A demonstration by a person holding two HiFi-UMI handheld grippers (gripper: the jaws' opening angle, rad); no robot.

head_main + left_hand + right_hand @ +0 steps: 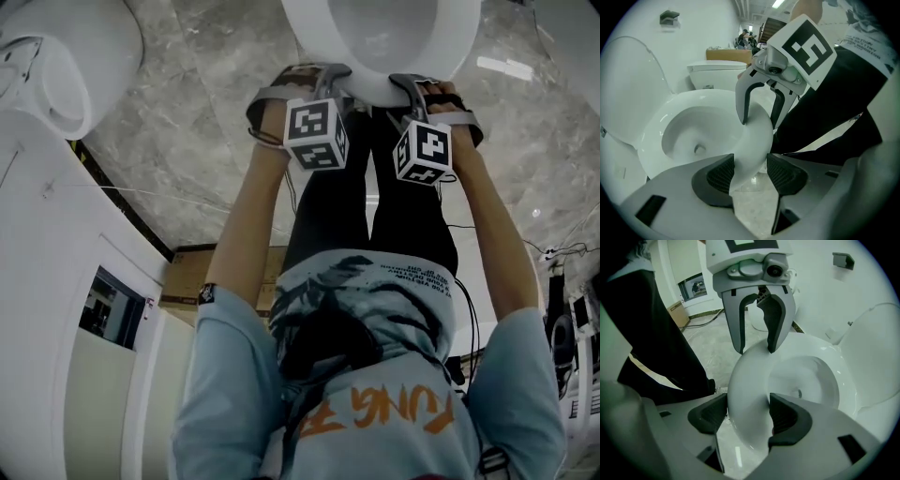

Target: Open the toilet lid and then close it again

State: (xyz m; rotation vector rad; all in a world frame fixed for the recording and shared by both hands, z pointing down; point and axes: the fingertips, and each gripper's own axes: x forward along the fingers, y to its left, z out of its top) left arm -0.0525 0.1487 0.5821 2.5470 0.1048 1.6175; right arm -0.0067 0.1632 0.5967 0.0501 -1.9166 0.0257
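Left gripper [750, 171]: grey two-jaw tool with ribbed black pads and a marker cube [317, 133]. It points steeply down. The jaws are parted fairly wide and set astride the front of the glossy white rounded toilet rim [754, 136]. One pad stands on the bowl side and one on the outer side, each just beside the rim's face. Nothing is lifted or clamped.

Right gripper [747, 416]: same make, with its own cube [424, 150], just beside the left gripper on the same front edge. The jaws are wider apart and also straddle the rim, which fills the gap between the pads. No squeeze shows.

White oval toilet lid [628, 89]: raised and leaning back, on the far side of the bowl from both grippers, well apart from either pair of jaws.

White ceramic bowl [689, 136]: open, directly beyond the inner pads.

Person's legs in black trousers [328, 216]: behind both grippers, close to the rim's front.

Grey marbled tile floor [187, 141]: below and to either side of the grippers.

Brown cardboard box [729, 55]: far beyond the left gripper, past the bowl.
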